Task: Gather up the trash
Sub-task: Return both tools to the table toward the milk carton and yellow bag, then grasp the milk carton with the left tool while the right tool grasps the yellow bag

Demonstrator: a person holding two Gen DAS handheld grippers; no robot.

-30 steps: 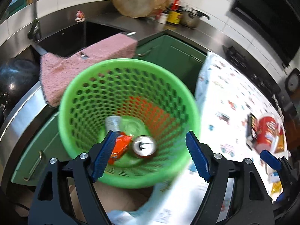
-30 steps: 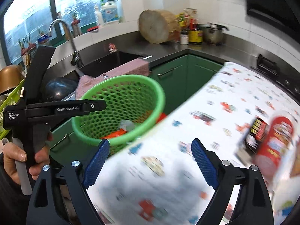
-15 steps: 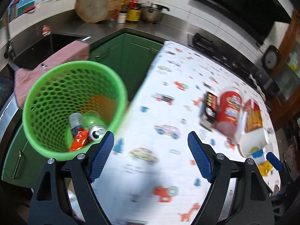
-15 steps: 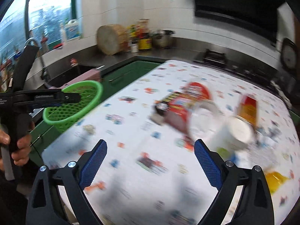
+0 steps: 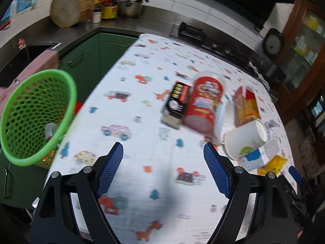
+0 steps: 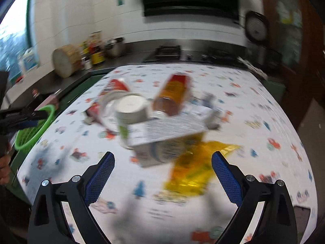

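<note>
A pile of trash lies on the patterned table: a red chip can (image 5: 203, 103), a black box (image 5: 177, 101), an orange carton (image 5: 245, 105), a white paper cup (image 5: 245, 140) and a yellow wrapper (image 5: 273, 163). In the right wrist view the paper cup (image 6: 130, 109), a white carton (image 6: 166, 130) and the yellow wrapper (image 6: 193, 168) lie just ahead. My left gripper (image 5: 163, 170) is open and empty over the table. My right gripper (image 6: 161, 174) is open and empty, facing the pile. The green basket (image 5: 12, 142) at the table's left edge holds a can and wrappers.
The table edge (image 5: 85, 103) drops off beside the basket. Green cabinets (image 5: 91, 48) and a steel counter with a wooden block (image 5: 69, 7) and pots stand behind. A stove (image 6: 168, 50) lies beyond the table's far edge.
Both grippers have swung right, away from the basket and toward the trash pile. The pile now fills the right wrist view. Both stay open and empty.
</note>
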